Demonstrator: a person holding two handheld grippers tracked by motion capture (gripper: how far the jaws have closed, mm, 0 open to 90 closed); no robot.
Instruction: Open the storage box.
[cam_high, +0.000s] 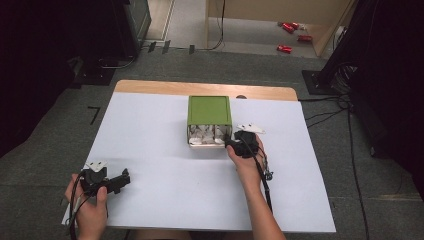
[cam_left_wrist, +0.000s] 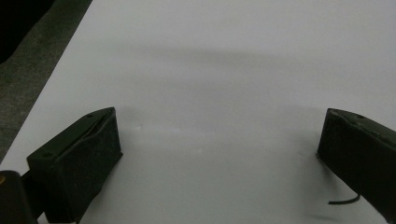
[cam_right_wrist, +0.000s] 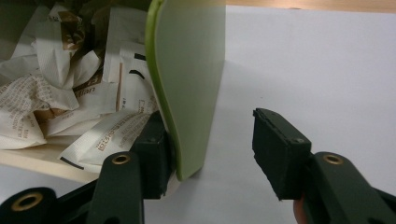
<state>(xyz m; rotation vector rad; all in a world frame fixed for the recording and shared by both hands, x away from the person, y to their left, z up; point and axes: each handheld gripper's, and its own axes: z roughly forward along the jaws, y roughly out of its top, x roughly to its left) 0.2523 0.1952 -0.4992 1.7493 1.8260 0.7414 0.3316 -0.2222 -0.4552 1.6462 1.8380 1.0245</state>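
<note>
The right gripper (cam_right_wrist: 210, 149), half open, straddles the green box's (cam_high: 209, 111) wall (cam_right_wrist: 187, 88), not yet clamped; the left gripper (cam_left_wrist: 219, 144) rests wide open, empty.

Right claw (cam_high: 231, 141) at green box (cam_high: 209, 111), left claw (cam_high: 125, 178) idle

A lab-like recording room: a white-topped table (cam_high: 150, 150) on grey carpet (cam_high: 50, 130), cables (cam_high: 345, 107) trailing past dark equipment stands (cam_high: 320, 80).

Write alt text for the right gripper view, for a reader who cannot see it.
The right gripper straddles the side wall of a green box lying on a white table: one of its black fingers sits inside against the wall, the other stands apart outside. Crumpled white paper packets fill the box's open mouth.
</note>
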